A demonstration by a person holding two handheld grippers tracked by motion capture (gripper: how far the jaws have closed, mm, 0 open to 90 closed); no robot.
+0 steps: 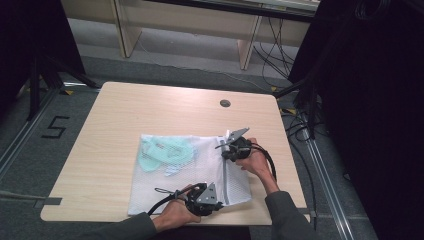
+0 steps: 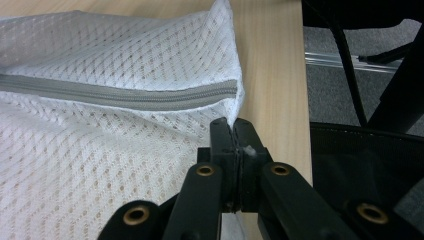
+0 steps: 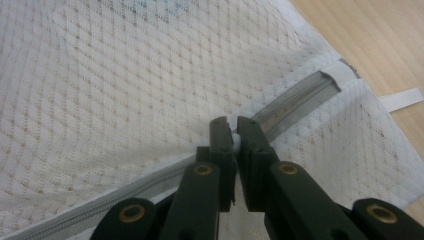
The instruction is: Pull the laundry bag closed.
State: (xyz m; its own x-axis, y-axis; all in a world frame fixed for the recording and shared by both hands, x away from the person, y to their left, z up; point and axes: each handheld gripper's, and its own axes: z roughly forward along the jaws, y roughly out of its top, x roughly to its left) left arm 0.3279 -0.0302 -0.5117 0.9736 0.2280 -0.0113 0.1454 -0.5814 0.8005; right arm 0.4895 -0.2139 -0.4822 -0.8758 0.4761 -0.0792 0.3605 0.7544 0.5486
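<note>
A white mesh bag (image 1: 185, 172) lies flat on the table (image 1: 125, 115), toward the near right side, with pale green cloth (image 1: 162, 152) inside it. The left gripper (image 2: 233, 131) is closed on the bag's corner fabric just below the end of the grey zipper (image 2: 125, 95). The right gripper (image 3: 231, 131) is clamped on a small white piece at the zipper line, further along the bag's right side.

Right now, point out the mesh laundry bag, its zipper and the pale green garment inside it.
mesh laundry bag (image 1: 150, 192): high view, bare white mesh near its left front corner.
zipper (image 2: 125, 95): left gripper view, middle of the grey closed strip.
pale green garment (image 1: 162, 152): high view, its middle, seen through the mesh.
</note>
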